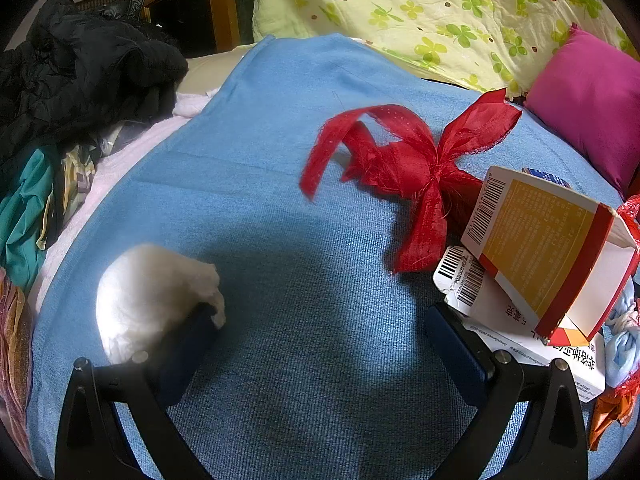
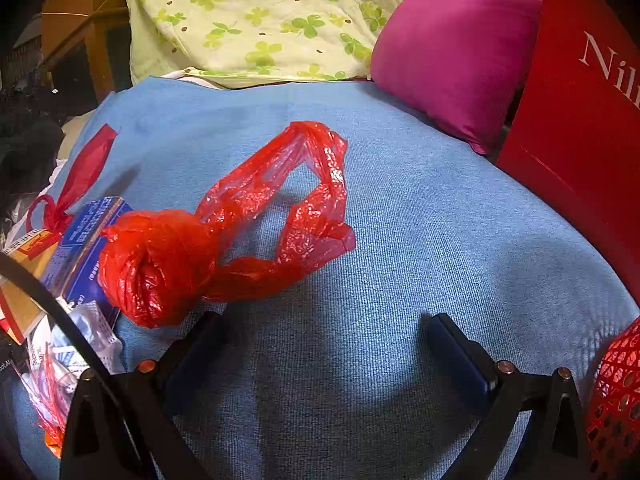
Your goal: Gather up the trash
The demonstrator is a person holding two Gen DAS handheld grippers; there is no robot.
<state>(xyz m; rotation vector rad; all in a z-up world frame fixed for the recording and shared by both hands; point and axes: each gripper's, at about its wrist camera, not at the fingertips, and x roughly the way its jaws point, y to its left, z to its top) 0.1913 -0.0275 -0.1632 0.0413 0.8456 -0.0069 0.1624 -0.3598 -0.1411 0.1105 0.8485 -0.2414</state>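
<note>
My left gripper [image 1: 320, 328] is open and empty above a blue blanket [image 1: 280, 200]. A white wad of tissue [image 1: 152, 296] lies beside its left finger, touching it. A red ribbon bow [image 1: 412, 168] lies ahead to the right, next to an open yellow and red carton [image 1: 548, 248] stacked on a white box [image 1: 520, 336]. My right gripper [image 2: 324, 344] is open and empty. A knotted red plastic bag [image 2: 224, 232] lies just ahead of its left finger. A blue packet [image 2: 84, 240] and torn wrappers [image 2: 80, 344] lie at the left.
A pink pillow [image 2: 452, 48] and a green clover quilt [image 2: 248, 16] lie at the back. A red paper bag [image 2: 584, 120] stands at the right, with a red mesh basket [image 2: 616, 400] below it. Dark clothes [image 1: 76, 72] are piled at the left.
</note>
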